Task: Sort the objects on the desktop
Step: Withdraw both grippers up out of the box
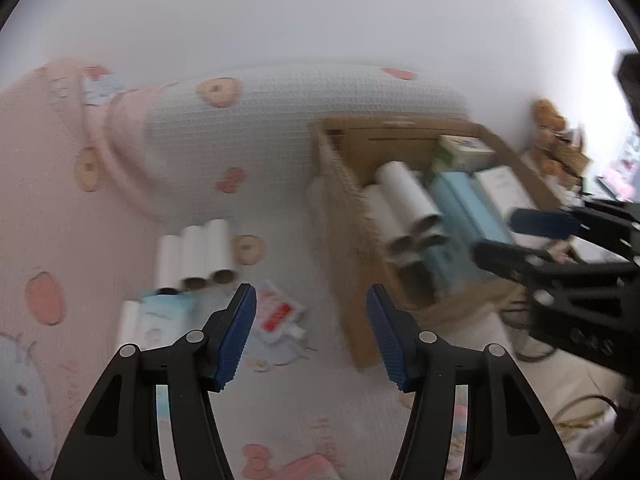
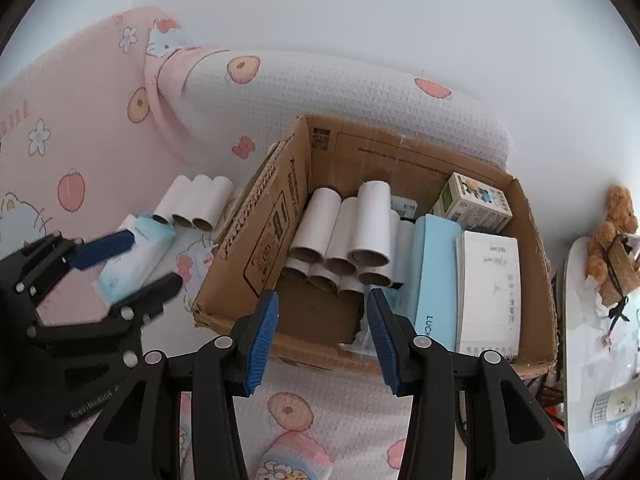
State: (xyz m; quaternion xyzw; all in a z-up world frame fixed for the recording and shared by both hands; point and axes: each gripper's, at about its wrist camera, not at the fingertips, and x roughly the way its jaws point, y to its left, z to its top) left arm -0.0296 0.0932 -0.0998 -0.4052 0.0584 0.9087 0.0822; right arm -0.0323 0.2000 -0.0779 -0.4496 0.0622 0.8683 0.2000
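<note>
The box (image 2: pixel 400 168) is filling up nicely: sitting in the middle of the right wrist view, it is already holding a stack of white rolls (image 2: pixel 344 236) at its left side, a pale blue case (image 2: pixel 432 276) beside them, a white notebook (image 2: pixel 488 296) at the right and a small carton (image 2: pixel 476 200) toward the back corner. So a good share of the sorting is looking done.

Still waiting outside, left of the box on the patterned bed cover (image 2: pixel 340 92), are three more rolls (image 2: pixel 192 204) lying side by side, and a light blue packet (image 2: pixel 136 256) just below them. In the left wrist view a small red-and-white sachet (image 1: pixel 276 312) is also lying loose near the lower middle.

The left gripper (image 1: pixel 310 332) is hovering with its jaws standing wide and nothing between them, pointing down toward those leftovers. The right gripper (image 2: pixel 322 336) is hanging over the box's near wall, jaws parted and gripping nothing.

The loose rolls are looking light, smooth, with brown cardboard cores showing at the ends; my guess is they are next in line.
</note>
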